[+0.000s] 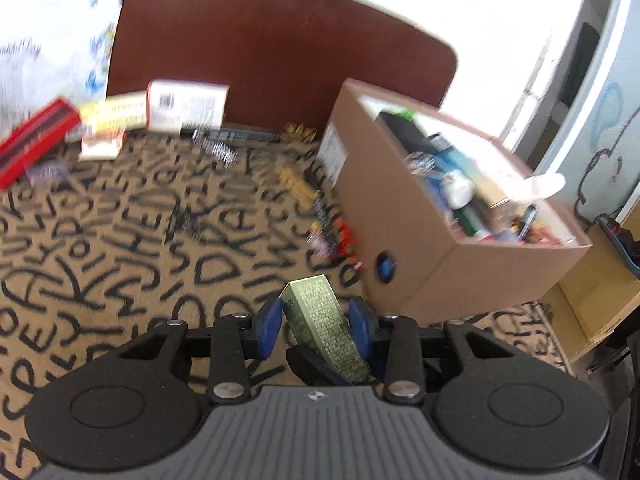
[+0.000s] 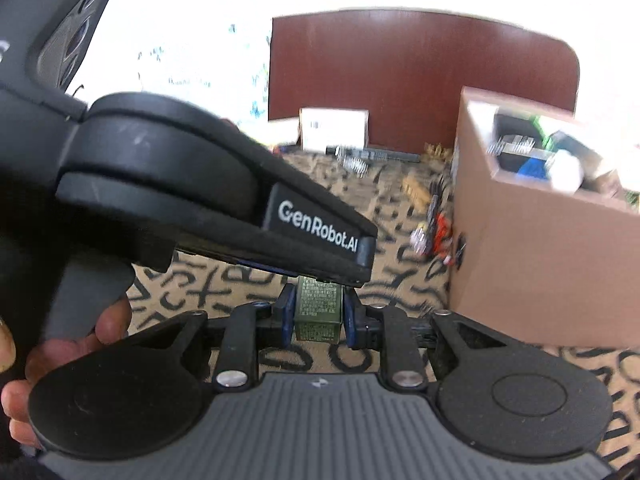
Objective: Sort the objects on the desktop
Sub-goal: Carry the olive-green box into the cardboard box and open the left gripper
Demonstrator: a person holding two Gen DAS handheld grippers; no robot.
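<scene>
A slim gold-green box (image 1: 320, 320) with fine print stands tilted between the blue pads of my left gripper (image 1: 316, 322), which is shut on it above the patterned tablecloth. In the right wrist view the same box (image 2: 318, 312) sits between the blue pads of my right gripper (image 2: 318, 316), also shut on it. The left gripper's black body (image 2: 224, 200) hangs over the box from the left. A brown cardboard box (image 1: 452, 216) full of sorted items stands to the right; it also shows in the right wrist view (image 2: 540, 248).
Loose small items (image 1: 324, 216) lie along the cardboard box's left side. A red case (image 1: 32, 140), a yellow packet (image 1: 114, 114) and a white carton (image 1: 186, 106) lie at the far left by a dark red board (image 1: 272, 56). The table's edge and a wooden shelf (image 1: 592, 300) are at right.
</scene>
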